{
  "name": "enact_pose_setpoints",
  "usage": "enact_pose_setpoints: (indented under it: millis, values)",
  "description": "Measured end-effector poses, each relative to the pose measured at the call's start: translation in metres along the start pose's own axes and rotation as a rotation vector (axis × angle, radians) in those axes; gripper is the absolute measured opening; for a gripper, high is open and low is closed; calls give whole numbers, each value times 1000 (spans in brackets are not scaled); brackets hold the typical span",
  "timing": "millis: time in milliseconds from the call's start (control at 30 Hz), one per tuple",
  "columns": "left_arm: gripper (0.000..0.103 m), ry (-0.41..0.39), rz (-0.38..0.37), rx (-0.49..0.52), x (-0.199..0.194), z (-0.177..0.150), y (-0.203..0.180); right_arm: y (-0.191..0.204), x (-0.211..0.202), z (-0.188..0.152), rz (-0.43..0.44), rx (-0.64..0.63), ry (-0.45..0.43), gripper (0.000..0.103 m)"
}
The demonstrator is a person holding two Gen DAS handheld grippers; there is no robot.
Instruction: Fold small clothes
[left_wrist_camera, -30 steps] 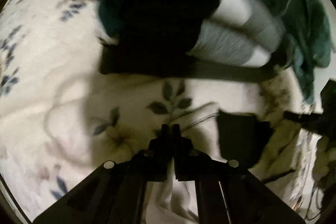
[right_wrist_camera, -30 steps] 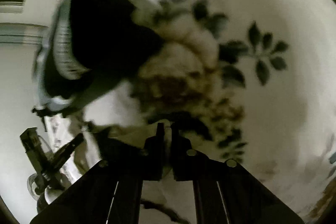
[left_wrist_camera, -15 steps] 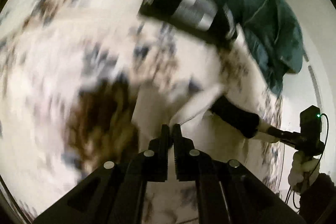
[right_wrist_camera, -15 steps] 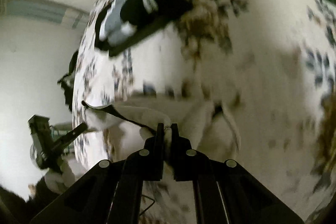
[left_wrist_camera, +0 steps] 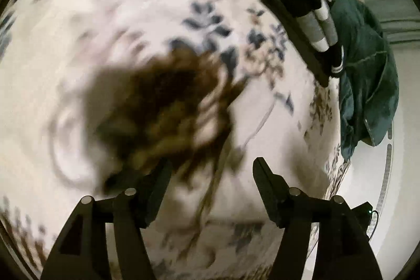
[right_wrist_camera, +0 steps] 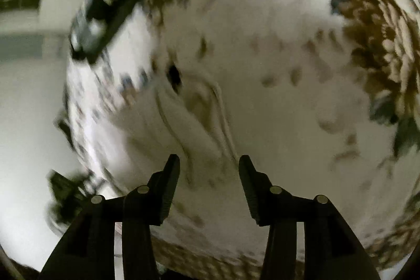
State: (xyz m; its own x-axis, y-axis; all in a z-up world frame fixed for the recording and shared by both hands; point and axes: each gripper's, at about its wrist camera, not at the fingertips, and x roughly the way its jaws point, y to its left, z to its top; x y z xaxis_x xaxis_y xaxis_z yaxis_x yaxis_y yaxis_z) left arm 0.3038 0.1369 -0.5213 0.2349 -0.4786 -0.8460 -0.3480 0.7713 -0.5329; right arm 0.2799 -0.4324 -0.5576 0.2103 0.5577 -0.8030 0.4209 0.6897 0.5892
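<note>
My left gripper (left_wrist_camera: 211, 169) is open and empty above the flowered sheet (left_wrist_camera: 105, 25). My right gripper (right_wrist_camera: 208, 167) is open and empty too. A small white garment (right_wrist_camera: 191, 117) lies flat on the sheet just ahead of the right gripper, blurred; its edge shows in the left wrist view (left_wrist_camera: 262, 120). A folded stack of dark and grey-white striped clothes (left_wrist_camera: 307, 15) sits at the far right of the left wrist view, and at the upper left of the right wrist view (right_wrist_camera: 105, 4).
A dark green cloth (left_wrist_camera: 367, 70) hangs over the bed's far edge beside the stack. The bed edge runs down the right of the left wrist view and the left of the right wrist view, with white wall beyond.
Both grippers were shut on the white garment and have opened and let it go. Both have pulled back from the stack, which now looks smaller and farther off.
</note>
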Motion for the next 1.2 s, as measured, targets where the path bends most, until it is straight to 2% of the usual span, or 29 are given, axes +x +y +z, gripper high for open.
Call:
enact_pose_setpoints:
  millis: [100,167,200,233,267,300,367,433,467,500,533,567,600,667,733,767,800,833,867,933,1000,1033,1067,1133,1167,1200]
  values:
    - [62,17,29,50,29,27,-19,7,12,21,49,35,-9,54]
    - [62,49,39,66,46,43,-28,15,30,36,32,25,13,54]
    - [60,55,30,81,54,48,-34,22,40,43,5,19,21,48]
    - [58,51,35,93,56,49,-37,29,48,49,0,7,13,32]
    - [28,33,32,117,57,50,-43,35,54,56,-34,-12,2,12]
    - [6,31,36,136,57,49,-46,41,55,66,-73,-21,-27,12]
    - [6,20,59,164,57,47,-51,47,55,82,-117,-26,-82,7]
    - [8,34,55,156,55,44,-48,46,57,92,-142,-14,-89,6]
    - [10,48,34,143,52,42,-46,45,60,94,-127,-3,-63,7]
    - [20,63,11,125,49,40,-43,44,61,95,-104,9,-43,10]
    - [29,82,1,92,46,36,-39,43,61,95,-82,19,-24,14]
    - [50,90,-16,70,44,33,-37,42,57,91,-70,24,-11,30]
    - [61,92,-40,50,42,29,-35,40,54,86,-64,31,-7,52]
    - [61,109,-58,22,41,18,-30,31,44,71,-32,61,-7,58]
    - [57,95,-43,19,42,9,-29,20,47,58,-30,89,55,58]
    - [37,58,-38,15,40,4,-28,13,52,50,-34,106,96,59]
    - [0,57,-39,11,42,0,-29,9,55,44,-39,111,106,54]
    - [3,67,-26,9,44,-4,-30,5,56,37,-38,109,106,40]
    - [4,46,-30,6,41,-9,-33,3,57,32,-54,105,111,7]
    - [4,24,-29,-4,36,-14,-36,-1,49,27,-50,120,64,7]
    - [4,36,-16,-7,36,-15,-32,-4,42,28,-62,117,37,7]
    - [4,35,10,-10,38,-14,-27,-7,42,29,-68,119,40,7]
    - [5,54,2,-14,39,-13,-21,-9,46,30,-73,117,54,7]
    - [8,91,-67,-34,40,-9,-15,-9,56,35,-51,95,109,12]
    - [23,91,-84,-33,38,-7,-14,-8,61,37,-43,73,144,27]
    - [58,91,-95,-21,37,-6,-14,-8,63,40,-44,55,156,56]
